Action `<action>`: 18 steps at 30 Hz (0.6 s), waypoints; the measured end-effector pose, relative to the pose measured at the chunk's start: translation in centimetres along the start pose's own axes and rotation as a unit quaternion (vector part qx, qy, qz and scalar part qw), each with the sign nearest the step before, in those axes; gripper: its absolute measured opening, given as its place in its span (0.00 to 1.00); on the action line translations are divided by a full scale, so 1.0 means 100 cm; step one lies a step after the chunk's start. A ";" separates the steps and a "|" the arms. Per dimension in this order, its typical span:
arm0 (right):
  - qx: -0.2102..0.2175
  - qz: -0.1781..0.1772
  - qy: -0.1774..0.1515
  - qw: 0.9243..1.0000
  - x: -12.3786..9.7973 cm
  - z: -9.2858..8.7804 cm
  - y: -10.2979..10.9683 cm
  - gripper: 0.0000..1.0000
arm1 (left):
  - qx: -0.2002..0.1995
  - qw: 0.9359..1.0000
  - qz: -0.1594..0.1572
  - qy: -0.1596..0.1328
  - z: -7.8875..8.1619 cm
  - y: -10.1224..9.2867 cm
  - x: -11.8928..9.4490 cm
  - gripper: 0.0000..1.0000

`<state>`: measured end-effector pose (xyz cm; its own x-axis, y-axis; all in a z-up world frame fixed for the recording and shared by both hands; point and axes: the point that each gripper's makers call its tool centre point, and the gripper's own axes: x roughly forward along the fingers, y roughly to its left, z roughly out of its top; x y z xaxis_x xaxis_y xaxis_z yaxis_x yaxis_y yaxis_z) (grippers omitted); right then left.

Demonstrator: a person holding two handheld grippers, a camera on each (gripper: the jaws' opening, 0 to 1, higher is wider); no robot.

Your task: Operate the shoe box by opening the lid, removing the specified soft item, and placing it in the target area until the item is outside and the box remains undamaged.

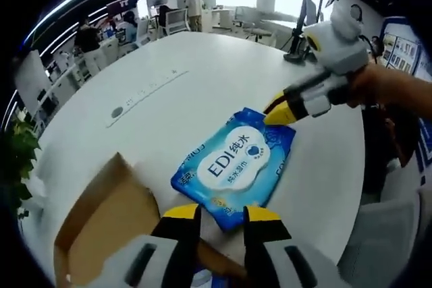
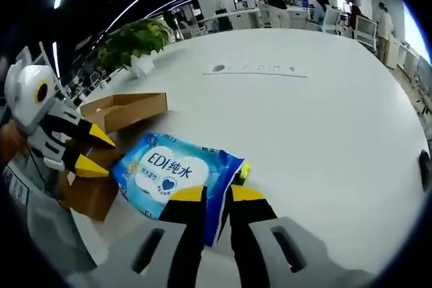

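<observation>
Wet-wipe pack [image 1: 233,165] is the soft item, and it lies already outside the shoe box [image 1: 101,224], flat on the white table [image 1: 202,79]; so the opening and the removing look done, and what is left, as a judgement, is only to let it go and to confirm that it rests in the target area, which no picture marks. In the left gripper view the brown cardboard box stands at the left, open, its flap up and its walls without tear or dent as far as can be seen; just beside it to the right is the pack; further right the right gripper [image 1: 280,114] comes in, its yellow tips at the far corner of the pack. The left gripper [image 1: 223,215] has its jaws a little apart, at the near edge of the pack; whether they hold it, one cannot tell. In the right gripper view the left gripper [image 2: 91,150] shows at the left with its tips spread, in front of the box [image 2: 125,109]; the pack [image 2: 172,170] is in the middle; the right gripper [image 2: 217,195] has its jaws narrow with the blue edge of the pack between them, so it seems to grip it. The pack is blue with a white label, glossy, slightly puffed and wrinkled at the seams.
</observation>
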<state>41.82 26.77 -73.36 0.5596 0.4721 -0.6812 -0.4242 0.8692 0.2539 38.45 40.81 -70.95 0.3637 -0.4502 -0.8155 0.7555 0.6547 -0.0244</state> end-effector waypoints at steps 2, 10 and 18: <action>-0.003 0.000 -0.001 1.000 -0.004 0.002 0.001 0.12 | -0.001 1.000 -0.002 -0.004 0.001 0.000 -0.004 0.27; -0.028 -0.002 -0.001 1.000 -0.018 0.008 0.011 0.14 | -0.004 1.000 -0.009 -0.016 -0.001 0.001 -0.022 0.29; -0.063 -0.004 -0.003 0.998 -0.033 0.016 0.024 0.16 | -0.006 1.000 -0.010 -0.026 -0.007 0.005 -0.042 0.30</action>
<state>40.14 27.56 -69.42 0.5676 0.4663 -0.6785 -0.5059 0.8477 0.1594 36.93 43.46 -67.96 0.3767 -0.4944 -0.7833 0.7569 0.6518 -0.0474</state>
